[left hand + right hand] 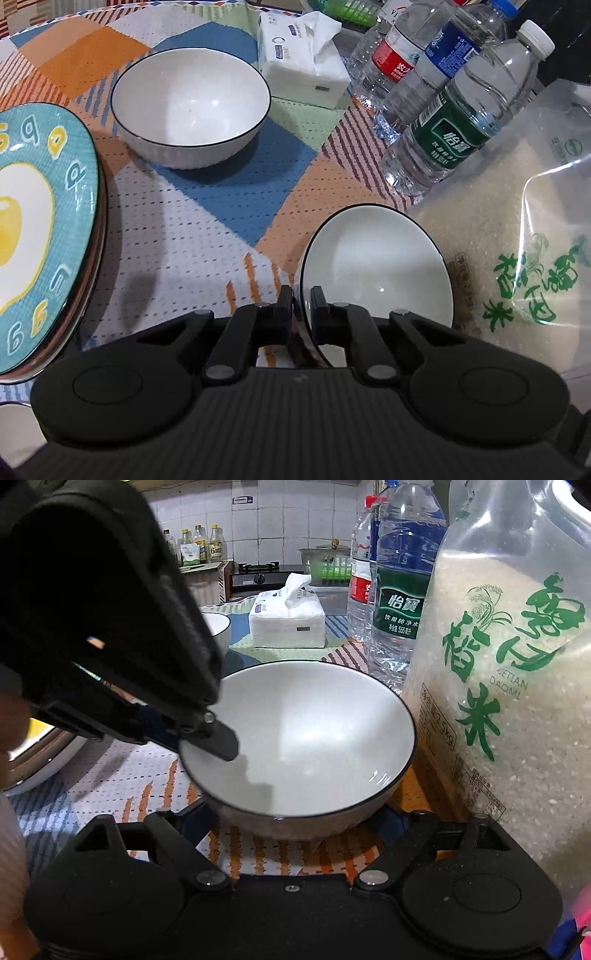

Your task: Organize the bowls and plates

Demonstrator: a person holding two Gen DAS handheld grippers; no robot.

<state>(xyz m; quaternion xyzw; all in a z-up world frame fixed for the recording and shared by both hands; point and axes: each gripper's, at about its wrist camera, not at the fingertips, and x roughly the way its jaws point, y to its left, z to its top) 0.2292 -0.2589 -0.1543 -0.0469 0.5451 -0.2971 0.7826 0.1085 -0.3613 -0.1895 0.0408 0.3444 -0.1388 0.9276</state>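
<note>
Green-label water bottle with the words 怡寶, 饮用纯净水 and 555, clear rice bag with big green 稻米, small DAOMI and 2.5kg, blue plate with yellow letters "egg" round its rim, red-label bottle with words too blurry to read

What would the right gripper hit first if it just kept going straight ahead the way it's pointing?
Most likely the near white bowl, directly ahead of the right gripper, whose fingertips are hidden behind it. The left gripper pinches its rim.

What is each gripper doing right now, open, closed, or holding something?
Left gripper: closed on the rim of the near white bowl.
Right gripper: open, fingers spread wide, holding nothing, just in front of that bowl.
</note>
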